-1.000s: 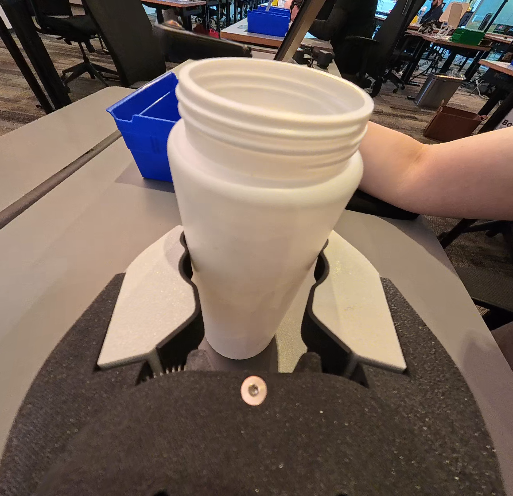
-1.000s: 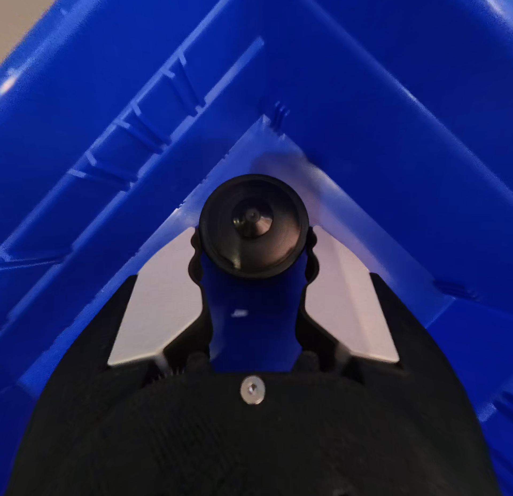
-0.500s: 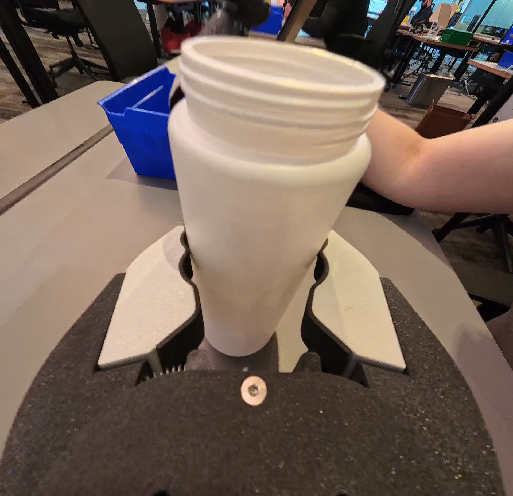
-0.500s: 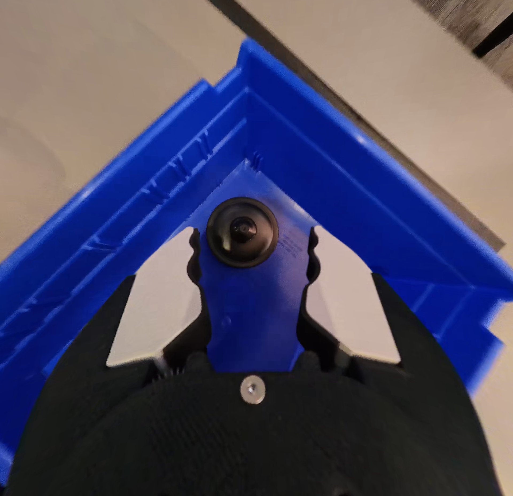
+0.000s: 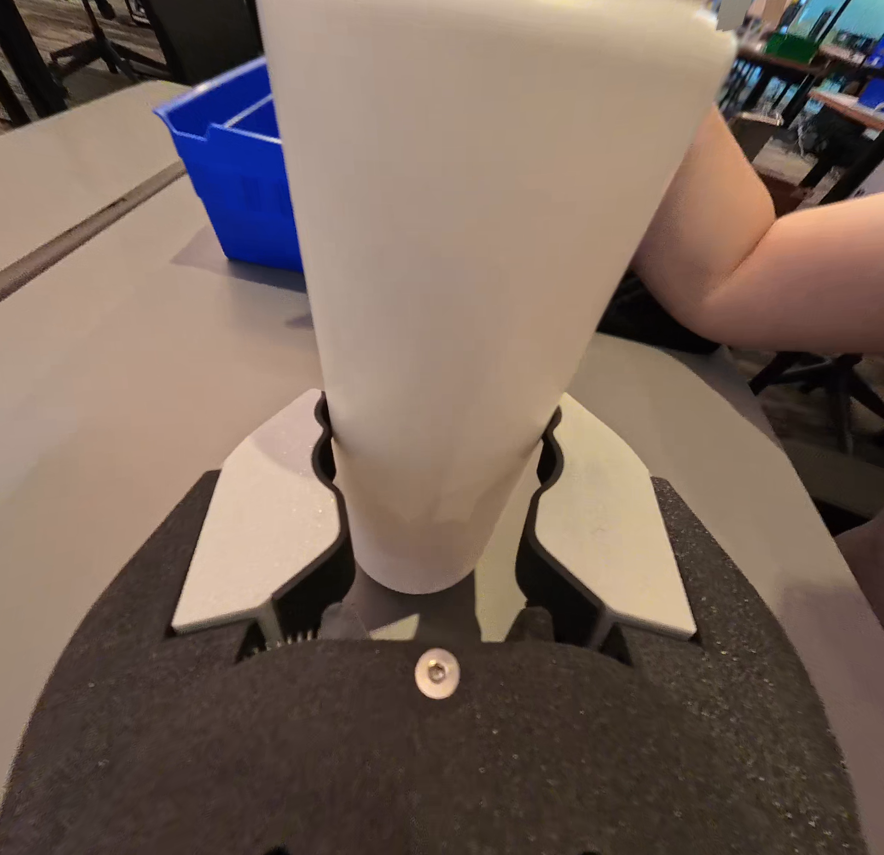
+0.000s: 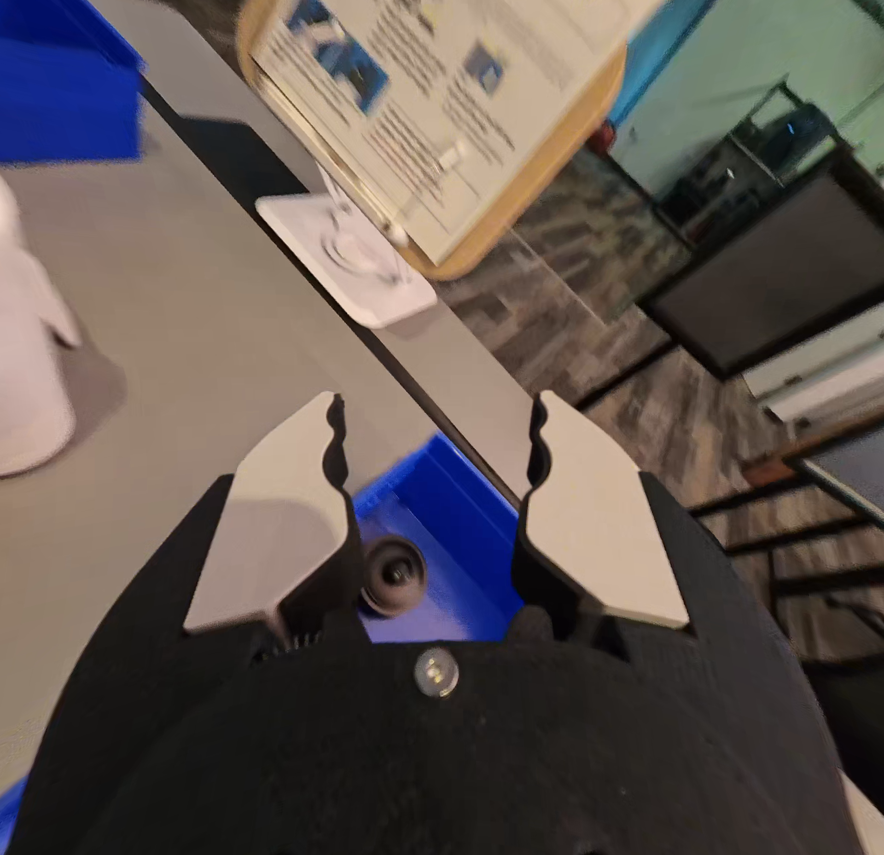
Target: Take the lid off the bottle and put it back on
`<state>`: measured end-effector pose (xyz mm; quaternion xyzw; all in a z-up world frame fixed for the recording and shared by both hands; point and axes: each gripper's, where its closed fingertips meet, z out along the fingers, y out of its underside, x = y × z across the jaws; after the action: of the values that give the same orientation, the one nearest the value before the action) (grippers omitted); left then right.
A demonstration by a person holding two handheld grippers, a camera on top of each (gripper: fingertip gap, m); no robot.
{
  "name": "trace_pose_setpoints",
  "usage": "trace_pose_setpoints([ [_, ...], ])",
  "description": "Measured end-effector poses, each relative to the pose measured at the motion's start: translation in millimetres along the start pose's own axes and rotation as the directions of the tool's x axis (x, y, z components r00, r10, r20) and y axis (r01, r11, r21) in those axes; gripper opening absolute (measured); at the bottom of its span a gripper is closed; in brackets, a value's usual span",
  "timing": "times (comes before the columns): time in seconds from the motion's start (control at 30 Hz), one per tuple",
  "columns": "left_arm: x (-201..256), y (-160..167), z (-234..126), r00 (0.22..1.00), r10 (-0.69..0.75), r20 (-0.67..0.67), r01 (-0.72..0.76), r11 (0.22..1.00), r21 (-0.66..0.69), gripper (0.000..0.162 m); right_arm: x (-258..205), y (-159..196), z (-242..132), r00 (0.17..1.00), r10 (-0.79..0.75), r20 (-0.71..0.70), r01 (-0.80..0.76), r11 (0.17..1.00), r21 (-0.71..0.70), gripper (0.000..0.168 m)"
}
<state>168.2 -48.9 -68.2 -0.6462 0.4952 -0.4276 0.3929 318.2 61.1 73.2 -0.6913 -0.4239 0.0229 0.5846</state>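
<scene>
1. My left gripper (image 5: 437, 454) has its jaws closed on the lower body of the white bottle (image 5: 469, 239), both inner faces against its sides; the base sits deep in the throat.

2. The bottle fills the left wrist view and runs off the top of the frame, so I cannot see its mouth or tell from here whether anything is on it.

3. My right gripper (image 6: 436, 442) is empty, its jaws standing wide with nothing between them.

4. Below the right jaws, low in the right wrist view, a small black lid (image 6: 393, 575) lies on the floor of a blue bin (image 6: 454, 492). I judge it to be the bottle's lid, though it looks small for it. It touches neither jaw.

5. Taking the bottle as landmark: in the left wrist view a blue bin (image 5: 234, 162) sits behind it to the left on the grey counter (image 5: 119, 378), and a person's bare arm (image 5: 765, 277) lies behind it to the right.

6. In the right wrist view the bottle shows as a white blur (image 6: 28, 363) at the left edge, well apart from the lid. A printed sheet on a stand (image 6: 430, 91) is at the counter's far edge.

7. My reading: removal is done, the lid parked in the bin. Left to do: pick it up, carry it to the bottle, seat and turn it.
</scene>
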Motion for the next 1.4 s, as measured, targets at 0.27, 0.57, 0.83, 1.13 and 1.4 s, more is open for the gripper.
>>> trace_pose_setpoints([
  [0.27, -6.4, -30.6, -23.4, 0.999, -0.007, 0.041, 0.002, 0.994, 0.108, 0.084, -123.9, -95.8, -4.4, 0.744, 0.140, 0.653, -0.382, 0.891, 0.245, 0.081],
  [0.57, -9.8, -43.4, -34.7, 0.998, -0.030, 0.046, 0.022, 0.986, 0.164, 0.084, -183.1, -100.6, 30.2, 0.628, 0.171, 0.759, -0.440, 0.882, 0.166, 0.089],
  [0.83, -9.0, -45.9, -36.8, 0.999, -0.024, 0.045, 0.016, 0.986, 0.167, 0.085, -207.5, -86.3, 47.6, 0.594, 0.184, 0.783, -0.404, 0.910, 0.093, 0.088],
  [1.13, -4.7, -44.2, -34.4, 0.999, -0.029, 0.017, 0.026, 0.987, 0.156, 0.085, -219.6, -80.6, 56.4, 0.589, 0.172, 0.790, -0.381, 0.921, 0.083, 0.085],
  [1.4, 0.3, -66.1, -46.3, 0.999, -0.031, 0.019, 0.026, 0.972, 0.234, 0.098, -161.9, -106.3, 27.2, 0.683, 0.222, 0.696, -0.447, 0.880, 0.159, 0.084],
])
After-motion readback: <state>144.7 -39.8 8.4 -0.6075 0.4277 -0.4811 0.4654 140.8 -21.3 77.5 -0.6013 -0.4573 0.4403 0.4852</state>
